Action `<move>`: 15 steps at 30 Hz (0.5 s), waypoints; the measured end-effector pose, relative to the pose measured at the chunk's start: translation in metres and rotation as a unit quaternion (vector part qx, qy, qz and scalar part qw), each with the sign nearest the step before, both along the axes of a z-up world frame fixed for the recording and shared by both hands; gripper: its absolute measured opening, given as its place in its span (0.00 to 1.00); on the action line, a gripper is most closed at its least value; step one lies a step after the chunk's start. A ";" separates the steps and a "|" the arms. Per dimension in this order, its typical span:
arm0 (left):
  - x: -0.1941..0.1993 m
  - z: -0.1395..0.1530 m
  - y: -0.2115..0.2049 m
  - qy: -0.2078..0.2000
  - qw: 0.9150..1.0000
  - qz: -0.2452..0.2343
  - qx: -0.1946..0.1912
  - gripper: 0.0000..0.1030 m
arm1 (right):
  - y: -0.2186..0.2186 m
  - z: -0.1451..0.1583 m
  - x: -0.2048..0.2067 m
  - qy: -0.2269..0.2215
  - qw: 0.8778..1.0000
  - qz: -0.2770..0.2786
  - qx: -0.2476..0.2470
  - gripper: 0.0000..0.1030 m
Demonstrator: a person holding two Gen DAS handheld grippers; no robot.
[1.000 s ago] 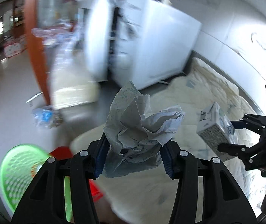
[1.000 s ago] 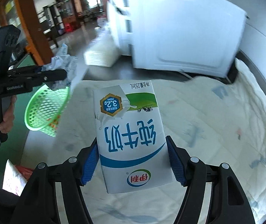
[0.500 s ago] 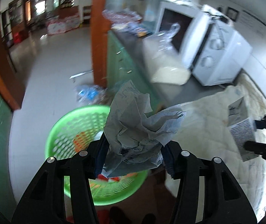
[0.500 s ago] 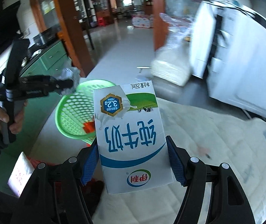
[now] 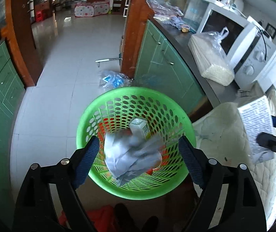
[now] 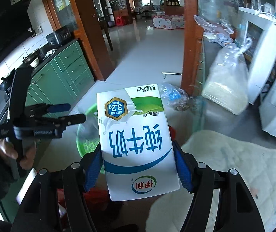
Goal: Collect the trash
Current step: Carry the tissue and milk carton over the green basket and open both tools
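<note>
Now left gripper (image 5: pixel 138 154) above round green perforated plastic basket (image 5: pixel 118 96), jaws just opened wide, so crumpled grey paper (image 5: pixel 130 158) drops free inside. Right gripper (image 6: pixel 138 169) clamps white-blue milk carton (image 6: pixel 136 139), waiting beside basket for its turn.

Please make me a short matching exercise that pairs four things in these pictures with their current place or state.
Things:
1. crumpled paper
2. milk carton
3. green basket
4. bag of rice

Places or states:
A. on the dark counter beside the microwave
B. clamped in the right gripper
C. on the floor, already holding a small carton
D. loose between the left gripper's jaws, which have just been opening, over the basket

Pairs: 1-D, 2-B, 3-C, 4-A
</note>
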State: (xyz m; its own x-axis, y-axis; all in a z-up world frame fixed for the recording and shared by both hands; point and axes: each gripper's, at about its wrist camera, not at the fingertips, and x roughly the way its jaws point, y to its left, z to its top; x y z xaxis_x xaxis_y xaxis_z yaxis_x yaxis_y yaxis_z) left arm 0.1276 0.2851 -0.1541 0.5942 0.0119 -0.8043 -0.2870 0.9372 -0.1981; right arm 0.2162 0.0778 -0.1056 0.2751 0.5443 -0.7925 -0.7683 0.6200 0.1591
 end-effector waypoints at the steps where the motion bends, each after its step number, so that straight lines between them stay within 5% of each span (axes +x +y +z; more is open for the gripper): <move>1: -0.002 0.000 0.003 0.002 1.000 0.005 0.004 0.81 | 0.007 -0.002 0.001 0.002 1.000 0.001 0.001 0.63; 15: -0.023 0.001 0.026 -0.002 1.000 0.031 0.000 0.85 | 0.064 -0.019 0.008 0.032 0.999 0.007 0.031 0.61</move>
